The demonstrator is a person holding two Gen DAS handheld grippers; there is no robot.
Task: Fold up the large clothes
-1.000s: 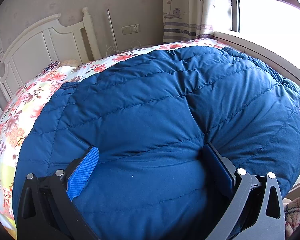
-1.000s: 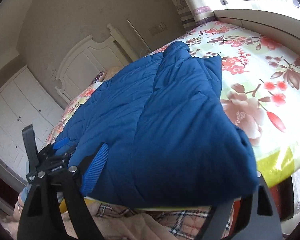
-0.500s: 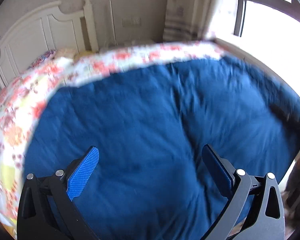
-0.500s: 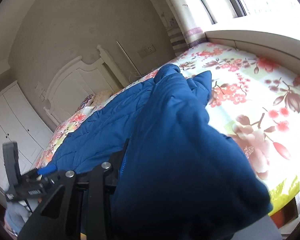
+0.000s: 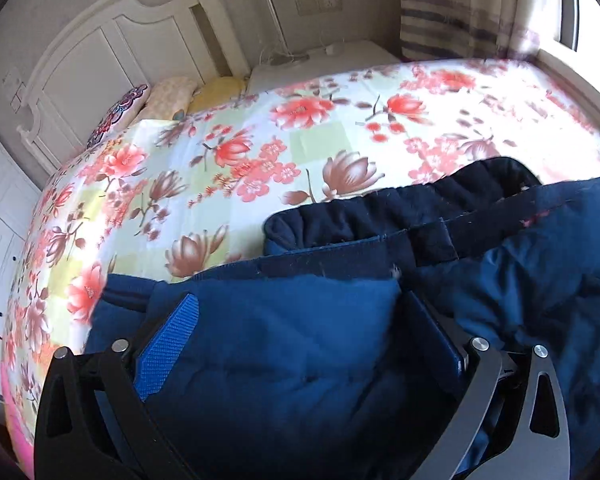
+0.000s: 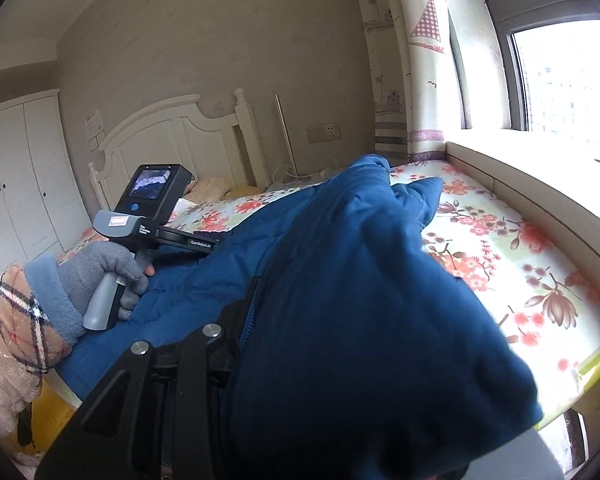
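Note:
A large blue quilted down jacket (image 5: 520, 280) lies on a floral bedsheet (image 5: 260, 148), its dark navy lining and hem edge (image 5: 380, 216) turned up. My left gripper (image 5: 300, 340) has its jaws wide apart with a thick bulge of jacket fabric between them, touching both pads. My right gripper (image 6: 268, 320) is shut on a fold of the jacket (image 6: 360, 300) and holds it lifted off the bed; its right finger is hidden behind the fabric. The left hand-held unit (image 6: 148, 216) shows in the right wrist view, gripped by a gloved hand.
A white headboard (image 5: 112, 56) and pillows (image 5: 172, 96) stand at the far end of the bed. A window ledge (image 6: 540, 184) and curtain (image 6: 412, 60) run along the right side. White wardrobes (image 6: 16, 184) stand at the left. A wall socket (image 5: 320, 0) is behind the bed.
The jacket has been lifted and drawn toward the near edge, uncovering most of the floral sheet. My right gripper closed on the fabric and rose. My left gripper stayed wide.

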